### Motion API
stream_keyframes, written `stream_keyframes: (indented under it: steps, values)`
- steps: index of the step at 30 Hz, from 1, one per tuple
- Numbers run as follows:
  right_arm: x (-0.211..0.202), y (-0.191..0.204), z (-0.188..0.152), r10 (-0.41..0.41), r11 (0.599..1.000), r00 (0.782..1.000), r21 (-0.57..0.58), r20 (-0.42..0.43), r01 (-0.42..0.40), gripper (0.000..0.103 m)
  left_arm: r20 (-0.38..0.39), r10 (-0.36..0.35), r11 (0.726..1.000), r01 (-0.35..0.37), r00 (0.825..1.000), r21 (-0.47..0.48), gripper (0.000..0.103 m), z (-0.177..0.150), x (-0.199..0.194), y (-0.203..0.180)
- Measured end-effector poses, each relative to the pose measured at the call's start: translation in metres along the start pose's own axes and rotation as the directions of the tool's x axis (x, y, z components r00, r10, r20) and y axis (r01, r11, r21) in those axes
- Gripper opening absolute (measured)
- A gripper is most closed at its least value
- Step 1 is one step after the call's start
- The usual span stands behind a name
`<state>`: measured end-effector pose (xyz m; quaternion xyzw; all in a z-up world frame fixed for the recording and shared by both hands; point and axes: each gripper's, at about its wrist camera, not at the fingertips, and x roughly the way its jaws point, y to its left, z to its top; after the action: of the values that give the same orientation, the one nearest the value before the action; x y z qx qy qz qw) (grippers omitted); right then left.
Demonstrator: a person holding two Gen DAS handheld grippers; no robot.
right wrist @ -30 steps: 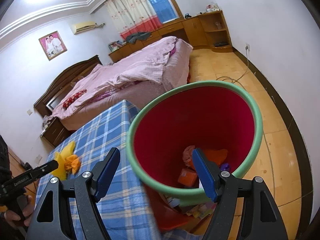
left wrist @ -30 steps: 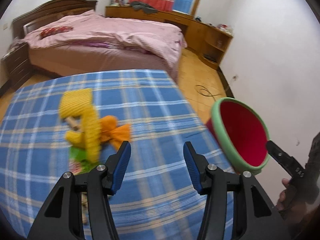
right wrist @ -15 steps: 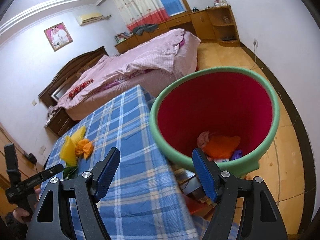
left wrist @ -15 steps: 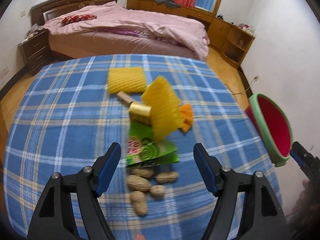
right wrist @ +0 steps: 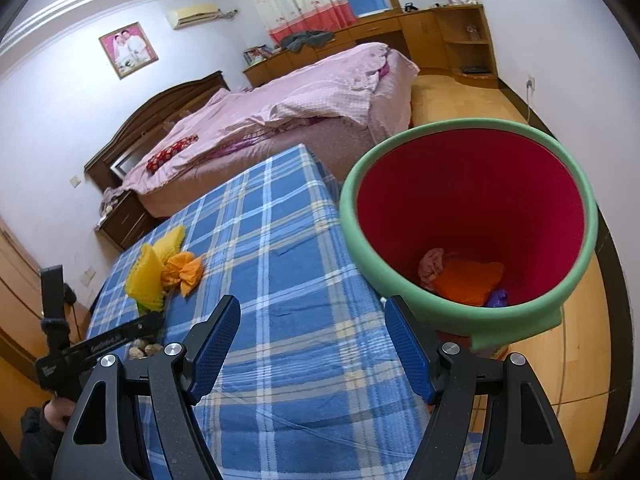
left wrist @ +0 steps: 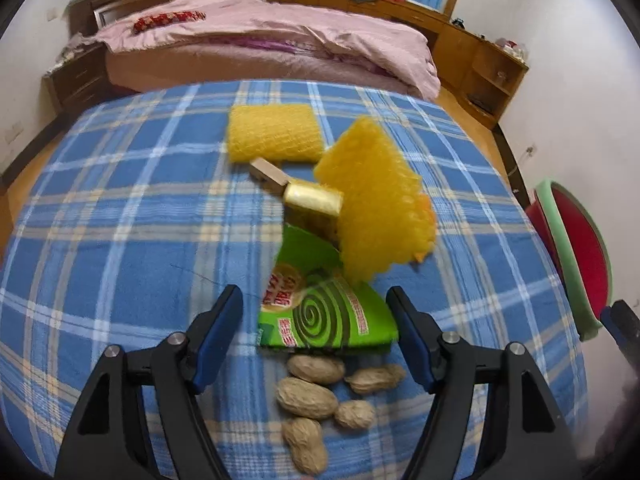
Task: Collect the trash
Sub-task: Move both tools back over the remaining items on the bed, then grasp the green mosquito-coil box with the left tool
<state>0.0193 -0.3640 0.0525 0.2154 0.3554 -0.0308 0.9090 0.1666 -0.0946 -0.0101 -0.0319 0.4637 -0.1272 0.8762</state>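
Observation:
Trash lies on the blue plaid table (left wrist: 120,220): a green mosquito-coil box (left wrist: 324,312), two yellow foam nets (left wrist: 376,208) (left wrist: 272,136), a gold packet (left wrist: 314,200), a small wooden block (left wrist: 268,174) and several peanuts (left wrist: 316,396). My left gripper (left wrist: 314,334) is open, its jaws on either side of the green box, just above it. My right gripper (right wrist: 312,344) is open and empty over the table's right edge, next to the red bin with a green rim (right wrist: 472,216). The bin holds orange and pink scraps (right wrist: 464,276).
An orange wrapper (right wrist: 184,270) lies beside the yellow nets. The bin (left wrist: 576,248) stands off the table's right edge on the wood floor. A pink bed (left wrist: 260,40) and wooden cabinets stand beyond the table.
My left gripper has swung left from the bin side to over the trash pile and opened wider around the green box. My right gripper has drawn back left from the bin over the table.

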Motion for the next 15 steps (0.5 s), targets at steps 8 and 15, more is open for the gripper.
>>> stream_keyframes:
  steps: [8, 15]
  values:
    - [0.014, 0.014, -0.003, 0.008, 1.0, 0.999, -0.028, -0.036, -0.009, 0.076, 0.017, -0.029, 0.999, 0.03, 0.999, -0.036, 0.064, -0.002, -0.006, 0.01]
    - [0.023, 0.033, -0.005, 0.021, 0.998, 0.998, -0.063, -0.059, -0.025, 0.076, 0.051, -0.068, 0.993, 0.073, 0.996, -0.096, 0.031, -0.001, -0.027, 0.034]
